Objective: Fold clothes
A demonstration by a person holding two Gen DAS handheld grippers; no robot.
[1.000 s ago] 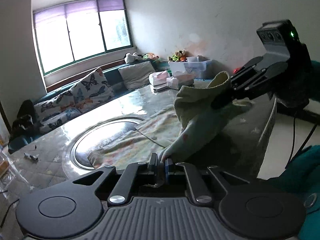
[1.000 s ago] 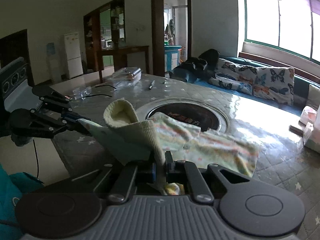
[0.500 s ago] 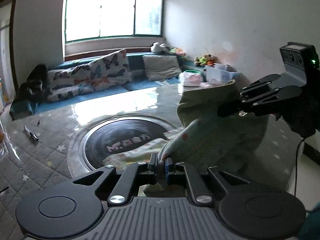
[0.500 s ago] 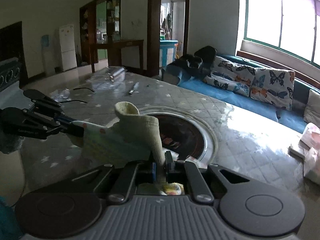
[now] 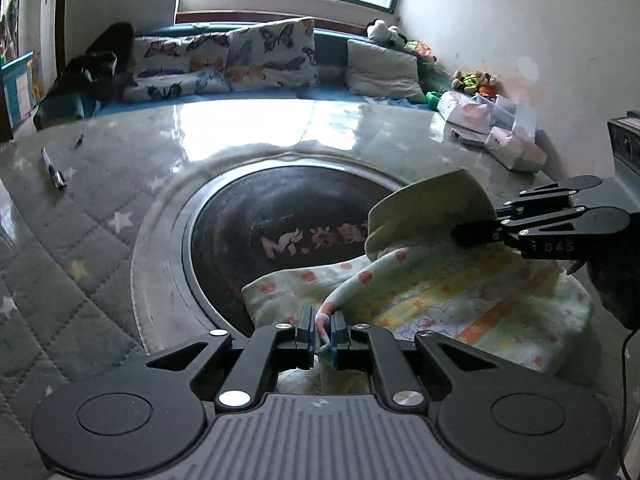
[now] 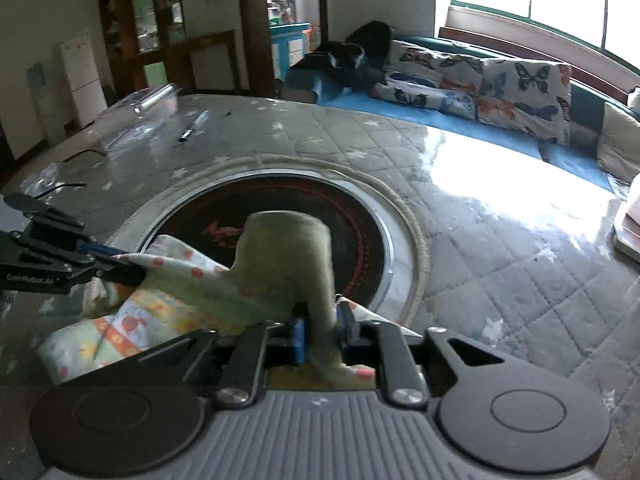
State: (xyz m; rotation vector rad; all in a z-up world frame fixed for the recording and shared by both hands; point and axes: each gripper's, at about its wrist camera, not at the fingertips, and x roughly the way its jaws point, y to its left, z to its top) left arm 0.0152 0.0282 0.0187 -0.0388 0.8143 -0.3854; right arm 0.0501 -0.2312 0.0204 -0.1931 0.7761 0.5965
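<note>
A small pale garment (image 5: 460,300) with orange dots and a printed panel lies folded on the grey quilted table (image 5: 100,220), at the near right rim of its round dark inset (image 5: 280,220). My left gripper (image 5: 320,328) is shut on a dotted edge of the garment. My right gripper (image 6: 320,328) has the ribbed cream cuff (image 6: 284,256) between its pads; its jaws are opening and the cuff still stands up from them. In the left wrist view the right gripper (image 5: 460,236) reaches in from the right. The left gripper (image 6: 136,274) enters the right wrist view from the left, over the garment (image 6: 132,320).
A pen (image 5: 54,168) lies at the table's far left and tissue packs (image 5: 516,148) at its far right. A clear plastic box (image 6: 156,100) and a cable (image 6: 68,186) sit on the far side. Butterfly cushions (image 5: 224,60) line a blue sofa behind.
Both grippers have carried the lifted edge forward and down over the rest of the garment, which now lies doubled on the table. The right jaws stand wider than before.
</note>
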